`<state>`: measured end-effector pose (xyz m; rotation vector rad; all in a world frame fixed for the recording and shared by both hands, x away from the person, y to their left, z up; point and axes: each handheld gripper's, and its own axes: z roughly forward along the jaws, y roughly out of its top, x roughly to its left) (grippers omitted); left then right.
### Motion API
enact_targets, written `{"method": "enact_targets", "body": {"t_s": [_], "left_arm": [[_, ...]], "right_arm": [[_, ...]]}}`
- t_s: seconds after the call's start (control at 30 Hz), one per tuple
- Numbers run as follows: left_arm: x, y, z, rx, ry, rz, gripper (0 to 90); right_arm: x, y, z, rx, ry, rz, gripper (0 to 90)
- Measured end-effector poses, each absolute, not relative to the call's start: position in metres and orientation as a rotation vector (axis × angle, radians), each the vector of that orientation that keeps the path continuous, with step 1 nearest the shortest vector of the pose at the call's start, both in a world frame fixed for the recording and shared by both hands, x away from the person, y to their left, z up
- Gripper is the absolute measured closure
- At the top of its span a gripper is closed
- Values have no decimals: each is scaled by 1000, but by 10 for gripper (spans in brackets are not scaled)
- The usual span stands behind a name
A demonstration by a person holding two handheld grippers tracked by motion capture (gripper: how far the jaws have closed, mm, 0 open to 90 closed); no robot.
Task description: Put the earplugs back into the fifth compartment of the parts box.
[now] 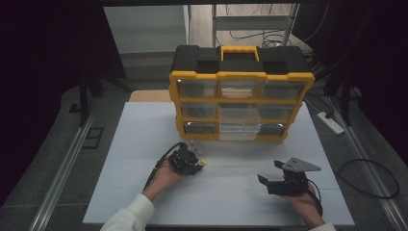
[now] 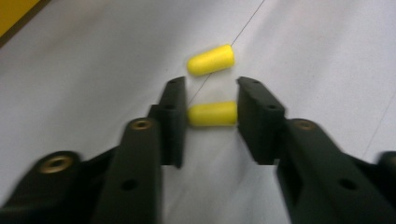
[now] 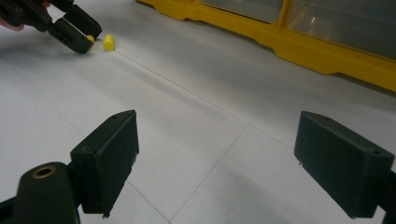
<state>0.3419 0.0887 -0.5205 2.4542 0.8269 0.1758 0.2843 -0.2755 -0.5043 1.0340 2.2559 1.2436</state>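
Grip: While the left gripper [image 2: 211, 100] has its jaws clenched end-on against one yellow earplug [image 2: 212, 114], we judge the hold slim, since only the plug's two ends meet the pads.
Where the plug is: it lies on the white table [image 1: 144, 144] between the pads, with a second earplug [image 2: 211, 59] just beyond the tips, apart from them.
Risk, squirt: we think soft foam squeezed lengthwise can buckle and pop out sideways once we lift.
Risk, neighbour: a forward nudge of the tips could roll the second earplug away along the table seam.
Risk, drop: the carry to the yellow organiser [image 1: 240, 103] is a fair way off, so a loose pinch may let go midway.
Right gripper [image 3: 215, 163]: released, jaws wide, nothing between them, hovering low over the table.
Plug shape: short cylinder, one end rounded; its surface looks matte, though the left gripper view is blurred.
Table: flat white panels with thin seams.
Organiser: hard yellow frame, black top, clear drawer fronts in rows.
Pads: black, blocky, flat-faced.
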Motion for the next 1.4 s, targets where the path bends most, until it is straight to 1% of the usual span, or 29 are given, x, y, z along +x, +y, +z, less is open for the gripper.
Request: {"method": "enact_targets", "body": {"t_s": [0.13,0.27,0.33,0.43,0.63,0.77,1.13,1.4], "left_arm": [[342,90,-520,2456,824,162,672],[340,93,-517,2440,820,185,675],[338,96,-512,2410,821,193,671],[329,102,-501,2316,821,206,672],[318,110,-489,2236,816,258,673],[314,117,-480,2179,813,264,675],[310,124,-467,2102,809,270,675],[308,126,-450,2045,786,284,676]], "right_arm": [[285,-276,-504,1035,2251,1247,147],[284,-276,-504,1034,2250,1246,148],[284,-276,-504,1033,2250,1246,148],[284,-276,-504,1035,2249,1247,148],[284,-276,-504,1033,2250,1244,148],[285,-276,-504,1036,2249,1242,148],[285,-276,-504,1037,2243,1241,148],[285,-276,-504,1037,2246,1239,148]]}}
